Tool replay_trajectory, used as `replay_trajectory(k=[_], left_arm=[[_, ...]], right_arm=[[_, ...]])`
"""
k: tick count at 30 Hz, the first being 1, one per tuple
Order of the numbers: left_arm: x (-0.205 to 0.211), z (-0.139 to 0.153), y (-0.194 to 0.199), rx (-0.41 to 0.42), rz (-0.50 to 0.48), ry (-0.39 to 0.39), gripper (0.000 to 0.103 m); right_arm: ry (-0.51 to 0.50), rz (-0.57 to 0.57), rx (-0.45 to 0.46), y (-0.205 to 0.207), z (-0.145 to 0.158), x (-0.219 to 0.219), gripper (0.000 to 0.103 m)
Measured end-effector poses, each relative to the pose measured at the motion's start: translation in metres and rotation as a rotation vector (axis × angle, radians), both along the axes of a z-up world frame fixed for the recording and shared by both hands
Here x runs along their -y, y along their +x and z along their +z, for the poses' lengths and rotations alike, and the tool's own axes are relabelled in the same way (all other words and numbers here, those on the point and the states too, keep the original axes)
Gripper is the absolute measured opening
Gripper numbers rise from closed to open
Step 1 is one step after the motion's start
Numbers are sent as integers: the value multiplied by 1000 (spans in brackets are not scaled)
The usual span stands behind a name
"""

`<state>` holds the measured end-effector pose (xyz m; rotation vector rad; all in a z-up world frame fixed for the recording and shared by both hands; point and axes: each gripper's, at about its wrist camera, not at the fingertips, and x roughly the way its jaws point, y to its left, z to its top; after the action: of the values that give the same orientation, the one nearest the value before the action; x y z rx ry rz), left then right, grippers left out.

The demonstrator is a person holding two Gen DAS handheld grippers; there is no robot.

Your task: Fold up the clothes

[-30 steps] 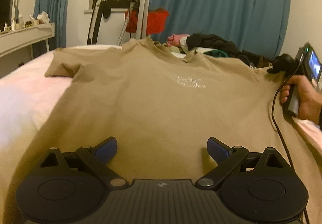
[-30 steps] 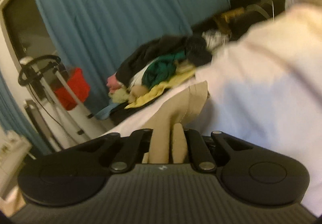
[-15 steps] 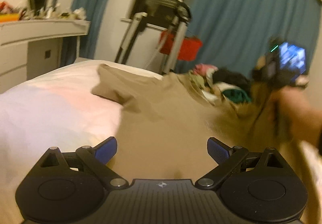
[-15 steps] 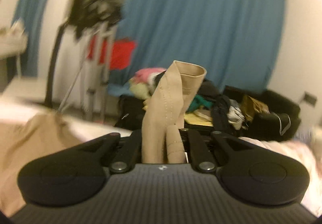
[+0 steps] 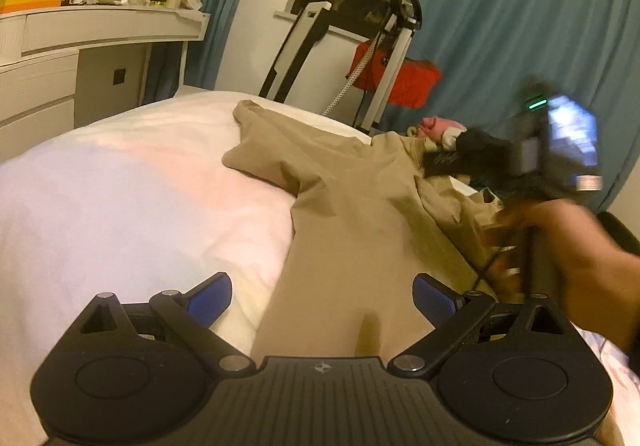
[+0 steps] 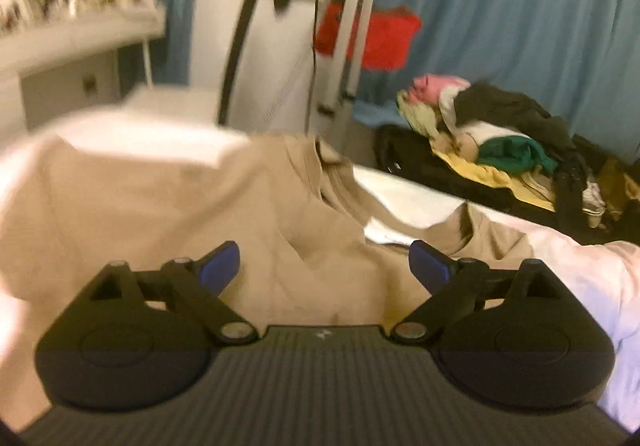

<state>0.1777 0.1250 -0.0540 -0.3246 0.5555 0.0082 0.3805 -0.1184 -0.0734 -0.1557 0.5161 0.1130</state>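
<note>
Shirt (image 5: 360, 230): tan, soft, limp and light, lying on the white bed (image 5: 132, 205), one side heaped toward the middle. My left tool (image 5: 322, 296) and right tool (image 6: 324, 262) both gape, gripping nothing. Best purchase, in my judgement: hem or sleeve edge.

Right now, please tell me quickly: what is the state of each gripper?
Left gripper: open, holding nothing, above the tan T-shirt.
Right gripper: open, holding nothing, above the same shirt.
</note>
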Motion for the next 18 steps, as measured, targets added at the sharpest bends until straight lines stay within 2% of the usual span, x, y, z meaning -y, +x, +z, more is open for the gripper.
replay_trajectory(k=[4, 9, 14, 18], left_arm=[[6, 3, -8, 11, -15, 19, 98], [23, 12, -16, 46, -65, 69, 98], [47, 17, -38, 81, -133, 151, 98], [61, 22, -60, 117, -168, 229, 97]], right_arm=[[143, 11, 60, -58, 35, 19, 93], [294, -21, 121, -172, 62, 56, 93], [320, -72, 138, -274, 70, 86, 93], [388, -133, 115, -327, 60, 115, 93]])
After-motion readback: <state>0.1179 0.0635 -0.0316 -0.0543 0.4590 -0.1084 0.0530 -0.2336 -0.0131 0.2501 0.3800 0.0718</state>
